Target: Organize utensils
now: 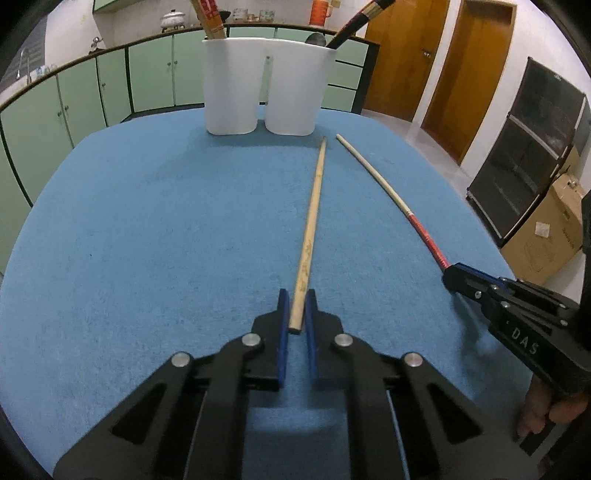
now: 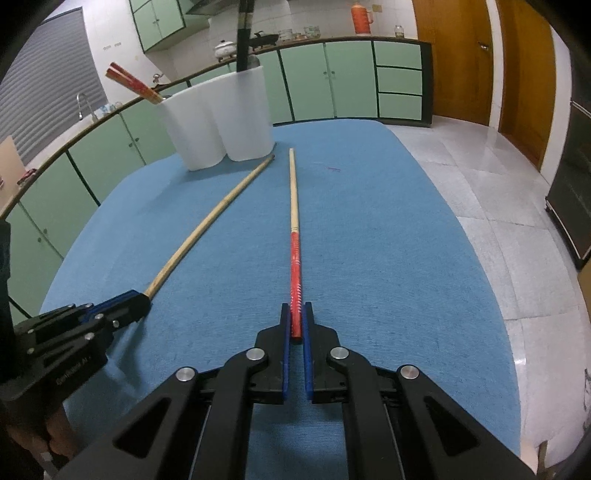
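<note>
**A chopstick in each gripper, both low on the blue cloth**

My left gripper (image 1: 295,312) has its blue pads on either side of the thick end of the plain chopstick (image 1: 314,221). The pads look pressed against the wood, so I take it as gripped, though the view from behind the fingers leaves a little doubt. The stick lies along the cloth (image 1: 147,240) and its thin tip points at the holder (image 1: 266,85), stopping just short of the base.

My right gripper (image 2: 296,321) is clamped on the red chopstick (image 2: 294,236) at its red patterned end. That stick also runs straight ahead over the cloth, pale tip toward the holder and near it, not touching.

The two sticks lie side by side and apart, the plain one on my left, the red one on my right; their tips are closer together than their handles.

The holder is white with two lobes and stands at the far end of the cloth. Red-ended chopsticks (image 2: 133,83) lean out of its left lobe; dark chopsticks (image 2: 243,33) stand in the right one.
</note>
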{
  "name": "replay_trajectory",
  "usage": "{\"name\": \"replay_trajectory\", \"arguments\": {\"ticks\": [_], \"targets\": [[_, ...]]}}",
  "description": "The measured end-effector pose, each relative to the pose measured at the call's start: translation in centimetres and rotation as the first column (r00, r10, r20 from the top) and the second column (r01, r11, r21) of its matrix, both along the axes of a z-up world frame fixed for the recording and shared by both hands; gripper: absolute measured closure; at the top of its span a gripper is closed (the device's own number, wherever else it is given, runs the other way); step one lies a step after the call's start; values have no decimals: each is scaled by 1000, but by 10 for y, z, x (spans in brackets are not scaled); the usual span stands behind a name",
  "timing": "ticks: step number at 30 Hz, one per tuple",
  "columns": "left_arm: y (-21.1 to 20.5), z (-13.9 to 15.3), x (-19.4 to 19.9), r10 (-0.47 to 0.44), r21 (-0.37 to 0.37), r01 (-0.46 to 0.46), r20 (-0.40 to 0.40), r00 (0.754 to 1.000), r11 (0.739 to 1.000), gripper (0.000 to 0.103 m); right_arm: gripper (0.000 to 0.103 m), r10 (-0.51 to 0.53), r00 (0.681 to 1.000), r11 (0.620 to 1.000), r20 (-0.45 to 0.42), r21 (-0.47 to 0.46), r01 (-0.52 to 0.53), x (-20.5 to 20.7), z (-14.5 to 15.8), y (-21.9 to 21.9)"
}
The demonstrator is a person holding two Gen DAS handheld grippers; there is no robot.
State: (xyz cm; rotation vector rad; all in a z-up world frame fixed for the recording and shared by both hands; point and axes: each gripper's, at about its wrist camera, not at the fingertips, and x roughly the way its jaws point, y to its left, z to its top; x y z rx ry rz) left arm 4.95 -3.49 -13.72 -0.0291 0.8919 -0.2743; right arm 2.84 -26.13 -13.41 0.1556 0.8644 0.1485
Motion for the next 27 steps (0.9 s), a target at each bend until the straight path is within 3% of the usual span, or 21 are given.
{"name": "replay_trajectory", "arguments": {"ticks": [8,10,12,27], "targets": [[10,0,-1,28,-1,-28,0,1000,1000,93,93,20,1000,1000,8,0,-20,-2,2,0],[10,0,-3,29,-6,-29,-2,1000,1000,81,92,33,999,999,15,-10,-33,-5,3,1],[9,0,-6,28,-3,-28,4,1000,1000,77,92,39,999,999,16,-14,-39,-8,2,1],[2,-2,-6,29,62,-30,14,999,998,77,92,45,999,998,5,-47,-45,-7,0,6]]}}
